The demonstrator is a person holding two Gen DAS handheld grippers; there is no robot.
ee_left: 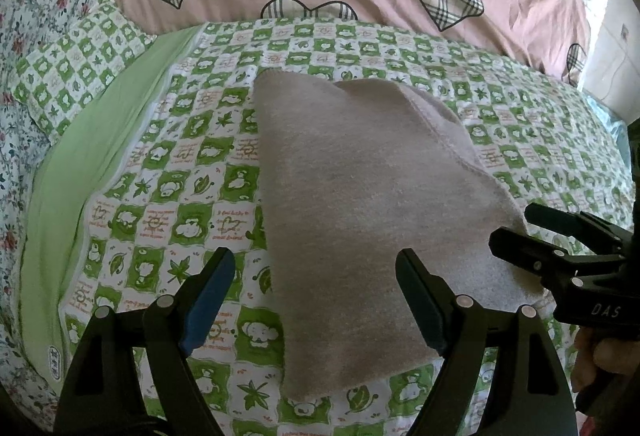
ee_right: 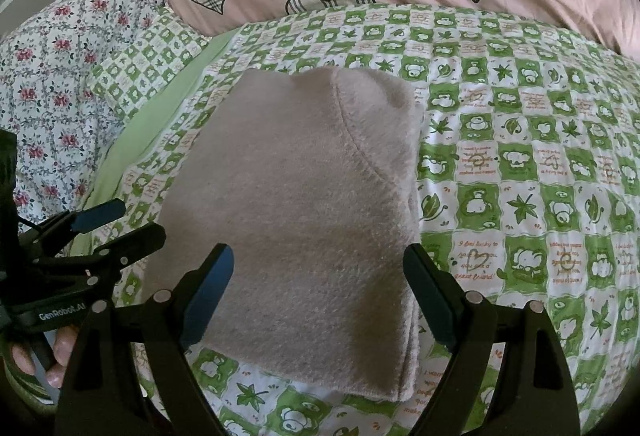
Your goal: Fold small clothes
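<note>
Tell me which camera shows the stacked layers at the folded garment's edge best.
Right wrist view: the folded pinkish-beige fleece garment shows its stacked layer edges along the right side and near corner. The left wrist view shows the garment at a slant, layers indistinct.

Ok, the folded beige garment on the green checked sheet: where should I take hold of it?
Grip the stacked layered edge of the folded beige garment at its near right corner, coming from the right with the open right tool. Probably best, since the layers there show as one thick edge, so one pinch catches them all.
</note>
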